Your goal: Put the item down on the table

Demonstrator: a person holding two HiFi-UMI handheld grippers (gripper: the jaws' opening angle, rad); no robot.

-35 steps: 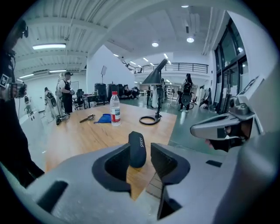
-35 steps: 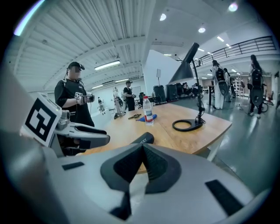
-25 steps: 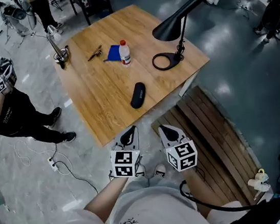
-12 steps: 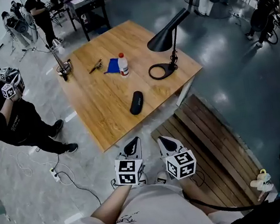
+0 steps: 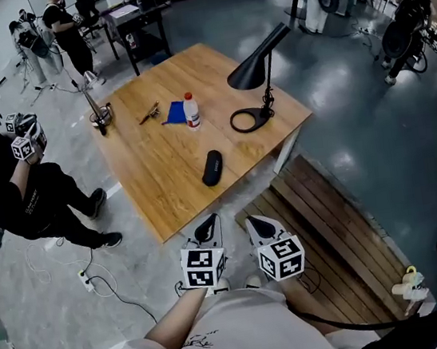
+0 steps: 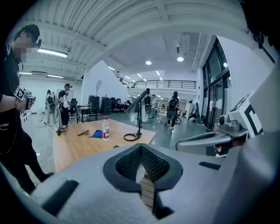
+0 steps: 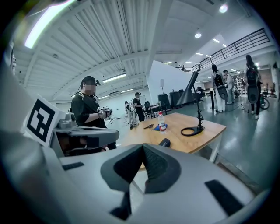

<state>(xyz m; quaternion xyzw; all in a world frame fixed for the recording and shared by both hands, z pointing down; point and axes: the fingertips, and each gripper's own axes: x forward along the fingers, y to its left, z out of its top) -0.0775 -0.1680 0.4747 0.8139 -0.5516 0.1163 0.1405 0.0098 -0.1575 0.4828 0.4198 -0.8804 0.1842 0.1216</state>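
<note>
A wooden table [image 5: 154, 178] stands ahead of me. On it lie a black oblong case [image 5: 212, 167], a clear bottle with a red cap [image 5: 191, 110], a blue cloth [image 5: 175, 111] and a black desk lamp [image 5: 258, 83]. My left gripper [image 5: 206, 229] and right gripper [image 5: 260, 225] hang side by side short of the table's near edge, over the floor. Both are shut with nothing between the jaws. The left gripper view shows its closed jaws [image 6: 141, 168] aimed at the table, with the bottle [image 6: 105, 128] far off. The right gripper [image 7: 141, 168] points at the case [image 7: 164, 142].
A person in black [image 5: 11, 191] stands left of the table holding another pair of grippers. A metal cup stand [image 5: 99, 114] and a small dark tool [image 5: 149, 113] sit at the table's far side. A slatted wooden bench [image 5: 332, 234] lies to my right. Cables trail over the floor [image 5: 94, 268].
The table has slid a little farther away and upward in the head view. Both grippers stay shut and keep their place side by side. The person at left has shifted slightly.
</note>
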